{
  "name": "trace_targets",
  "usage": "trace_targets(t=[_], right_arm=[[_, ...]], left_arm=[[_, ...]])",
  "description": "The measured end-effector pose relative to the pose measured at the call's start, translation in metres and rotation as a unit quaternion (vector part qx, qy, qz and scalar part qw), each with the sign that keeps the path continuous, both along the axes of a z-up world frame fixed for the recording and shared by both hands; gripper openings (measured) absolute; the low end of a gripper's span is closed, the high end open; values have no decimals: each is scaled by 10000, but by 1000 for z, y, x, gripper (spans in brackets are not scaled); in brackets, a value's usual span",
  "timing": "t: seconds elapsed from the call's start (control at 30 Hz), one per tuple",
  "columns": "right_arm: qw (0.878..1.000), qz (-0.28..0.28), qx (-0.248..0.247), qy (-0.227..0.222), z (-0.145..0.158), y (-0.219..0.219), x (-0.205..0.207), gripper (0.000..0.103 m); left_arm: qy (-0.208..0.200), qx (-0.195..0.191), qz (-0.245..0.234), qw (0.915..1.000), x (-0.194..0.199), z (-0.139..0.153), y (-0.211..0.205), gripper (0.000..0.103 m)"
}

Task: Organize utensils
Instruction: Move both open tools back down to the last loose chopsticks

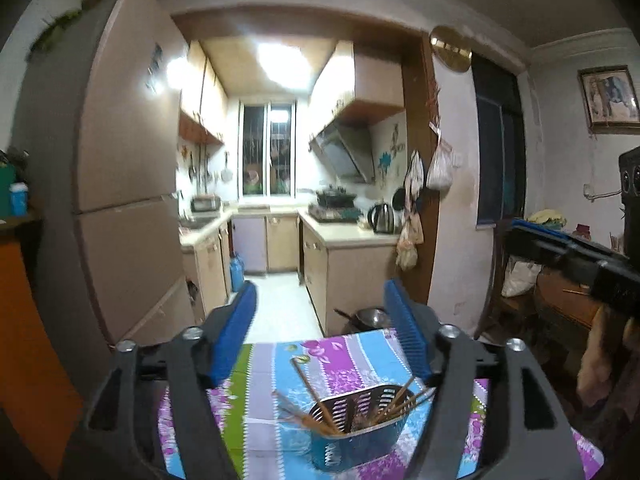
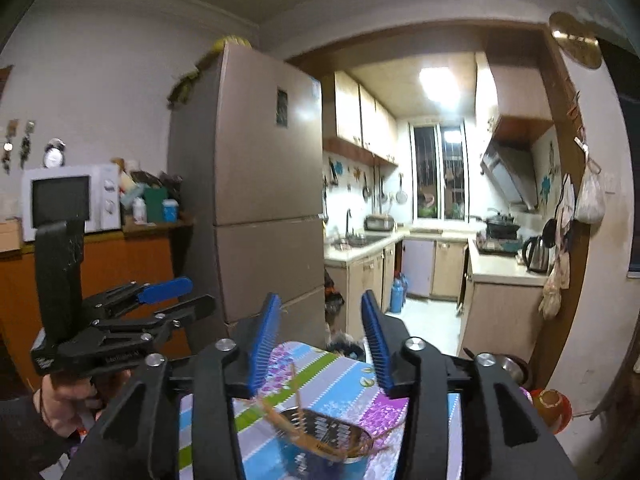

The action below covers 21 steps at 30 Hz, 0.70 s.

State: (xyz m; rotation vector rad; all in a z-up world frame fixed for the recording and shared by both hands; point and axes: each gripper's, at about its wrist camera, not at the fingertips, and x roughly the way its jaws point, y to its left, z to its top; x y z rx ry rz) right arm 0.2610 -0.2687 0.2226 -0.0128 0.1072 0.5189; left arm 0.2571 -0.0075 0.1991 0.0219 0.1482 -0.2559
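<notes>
The left tongs (image 1: 320, 332) stand open with nothing between the blue pads (image 1: 236, 340); the right tongs (image 2: 320, 340) are open too, their gap narrower and just as empty; both pairs point nearly level across the room toward the kitchen, above the counter (image 1: 360, 356) with its flowered, striped cloth.

The task's things sit low in each view; the perforated holder (image 1: 360, 428), a metal basket with slotted walls, stands upright on the cloth below and just ahead of the tongs; the chopsticks (image 1: 314, 392) lean inside it, fanned out toward opposite rims instead of gathered in one bundle; that spread suggests they were let fall loosely in, since the basket is wide enough that thin sticks tip until they meet its edge. In the right wrist view the same holder (image 2: 332, 428) shows between the fingers, the sticks (image 2: 288, 428) crossing its mouth at a slant.

Neither pair of tongs touches the holder or the sticks; both are held above it, which fits a pause after a release. I see no loose utensils on the bare part of the cloth, though much of it is hidden by the tongs' frames; so the sorting looks well along, perhaps done.

The person's hand (image 2: 60, 396) grips the handle of the left tool at the left edge of the right view, keeping it beside the other.
</notes>
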Motion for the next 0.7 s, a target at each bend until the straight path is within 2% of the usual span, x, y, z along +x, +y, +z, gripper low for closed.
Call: trace_targets(t=[0.03,0.07,0.13,0.2,0.27,0.37,0.43,0.5,0.6,0.7], right_arm=[[9999,-19,5,-119,-3,-7,-29,55],[9999,-28,16,-168,-7,-10,-45,57],[9997,-3,77,-229,-27,-23,-97,59],[9998,-51,7,-203,-56,-29,-138,59],[9999,-120,-56,-72,-88,-33,-168,59],[9988,-281,-140,388,-154,-33,-206,59],[9964,-316,-136,773,-197,-30,-220,53],[9943,-417,-235,949,-226,-28,-230,47],[9891,-482,-220,1375,-275,-26,-240,37],[9840,-544,-199,1686,-304,-22,-239,30]], left_arm=[[-143,52,49,9999,-21,-2,6,74],[-269,98,78,9996,-39,-5,12,77],[-513,229,151,9983,-78,-18,21,88],[-640,379,213,9970,-109,-38,27,92],[-596,518,204,9967,-138,-69,30,93],[-195,628,185,9977,-162,-120,28,93],[258,591,131,9978,-165,-153,27,93],[807,492,33,9955,-164,-188,23,93],[1283,539,-19,9903,-162,-227,15,93],[1593,533,-57,9858,-158,-252,12,93]])
